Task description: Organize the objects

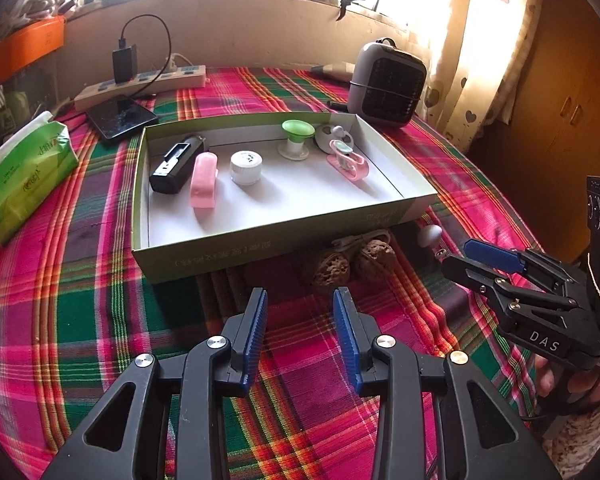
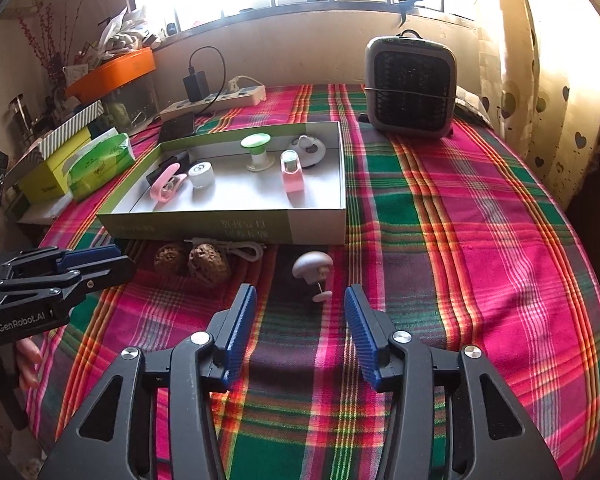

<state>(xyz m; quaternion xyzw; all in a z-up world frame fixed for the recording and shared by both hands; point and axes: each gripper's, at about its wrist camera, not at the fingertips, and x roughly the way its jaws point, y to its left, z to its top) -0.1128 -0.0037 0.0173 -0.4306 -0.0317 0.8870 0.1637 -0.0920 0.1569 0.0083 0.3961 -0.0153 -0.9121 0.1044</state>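
Note:
A shallow green-and-white box (image 1: 260, 252) (image 2: 204, 230) lies on the plaid table. It holds a black device (image 1: 174, 168), a pink clip (image 1: 204, 180), a white cap (image 1: 245, 167), a green-topped spool (image 1: 295, 138) and a pink holder (image 1: 346, 156). In front of the box lie two walnuts (image 1: 356, 262) (image 2: 198, 262), a white cable (image 2: 244, 250) and a grey mushroom-shaped knob (image 2: 312, 266) (image 1: 429, 235). My left gripper (image 1: 300, 312) is open and empty, short of the walnuts. My right gripper (image 2: 300, 312) is open and empty, just short of the knob.
A green tissue pack (image 1: 24, 172) lies left of the box. A power strip (image 1: 140, 84) with a charger and a dark phone (image 1: 120, 116) sit behind it. A grey heater (image 2: 410, 88) stands at the back right. A curtain hangs on the right.

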